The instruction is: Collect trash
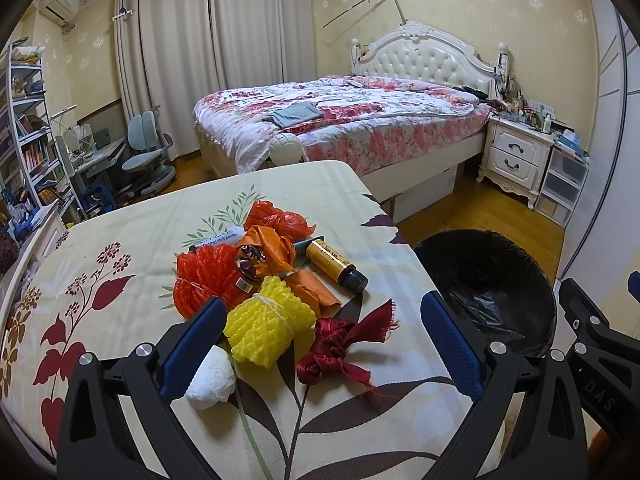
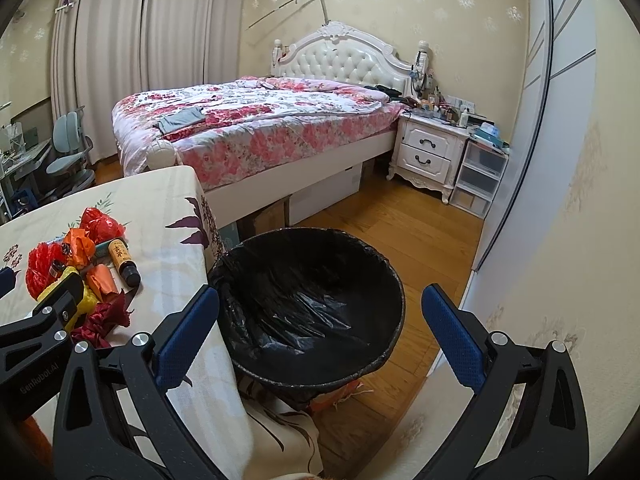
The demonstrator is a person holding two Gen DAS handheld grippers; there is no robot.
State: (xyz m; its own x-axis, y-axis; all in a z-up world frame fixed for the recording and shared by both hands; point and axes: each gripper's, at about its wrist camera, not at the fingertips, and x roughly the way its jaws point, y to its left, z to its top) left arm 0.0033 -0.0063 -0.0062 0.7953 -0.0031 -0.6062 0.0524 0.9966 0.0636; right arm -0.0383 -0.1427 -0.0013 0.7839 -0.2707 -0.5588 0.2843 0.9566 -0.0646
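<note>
On the floral-cloth table point(image 1: 120, 240) lies a heap of trash: a yellow foam net point(image 1: 268, 328), a red foam net point(image 1: 204, 276), an orange wrapper point(image 1: 276, 252), a red plastic bag point(image 1: 280, 216), a dark red ribbon point(image 1: 340, 344), a white crumpled tissue point(image 1: 212, 380) and a yellow bottle point(image 1: 332, 264) with a black cap. My left gripper point(image 1: 323, 308) is open, its fingers straddling the yellow net and the ribbon. A bin lined with a black bag point(image 2: 304, 264) stands on the floor beside the table. My right gripper point(image 2: 320, 296) hangs open over it with nothing held.
A bed point(image 2: 256, 128) with a floral quilt fills the back of the room, with a white nightstand point(image 2: 432, 152) and plastic drawers point(image 2: 480, 176) to its right. A desk chair point(image 1: 148, 148) and bookshelf point(image 1: 28, 128) stand far left. Wooden floor point(image 2: 400, 216) surrounds the bin.
</note>
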